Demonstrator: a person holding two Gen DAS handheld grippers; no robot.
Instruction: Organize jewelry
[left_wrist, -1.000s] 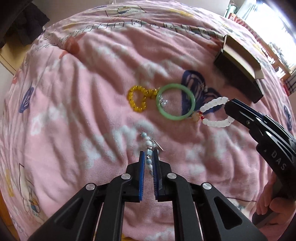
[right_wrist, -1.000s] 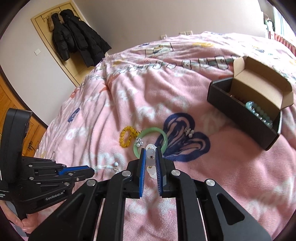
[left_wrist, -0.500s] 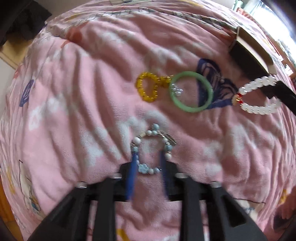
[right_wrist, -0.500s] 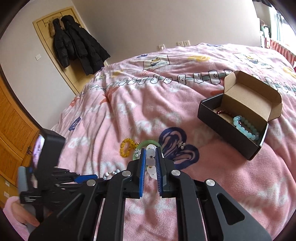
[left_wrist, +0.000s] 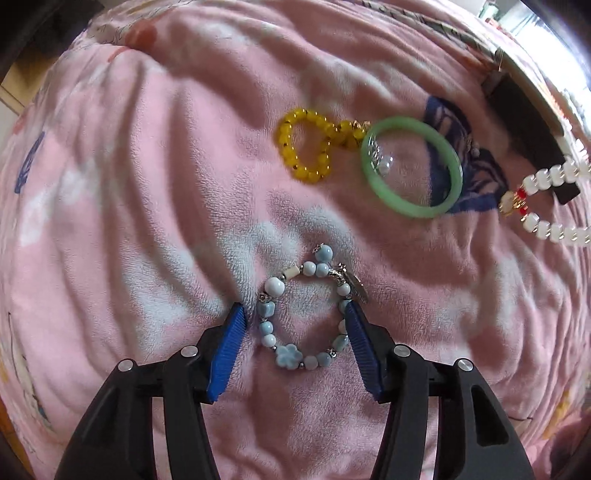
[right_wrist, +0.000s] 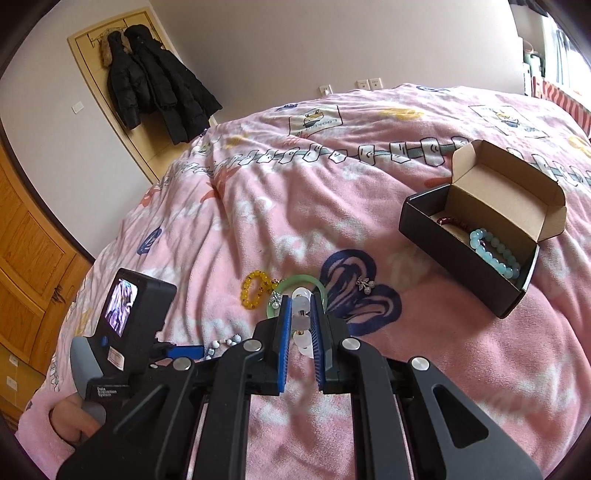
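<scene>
Left tongs (left_wrist: 295, 332), jaws just opened, straddle the blue bracelet (left_wrist: 306, 314) dropped on the bed (left_wrist: 147, 184), while right tongs (right_wrist: 299, 325) clamp the white bracelet (right_wrist: 301, 306), box (right_wrist: 461, 254) at two o'clock

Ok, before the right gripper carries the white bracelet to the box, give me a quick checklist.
1. Right gripper shut on the white beaded bracelet: ok.
2. Black cardboard box open, lid up: ok.
3. Room in the box beside the light blue bead bracelet: ok.
4. Left gripper off the pale blue ceramic-bead bracelet: jaws just opened; right pad touching or clear, cannot tell.
5. White bracelet free of the green jade bangle: ok in the left view.
6. Yellow bead bracelet clear of the path: ok.
</scene>
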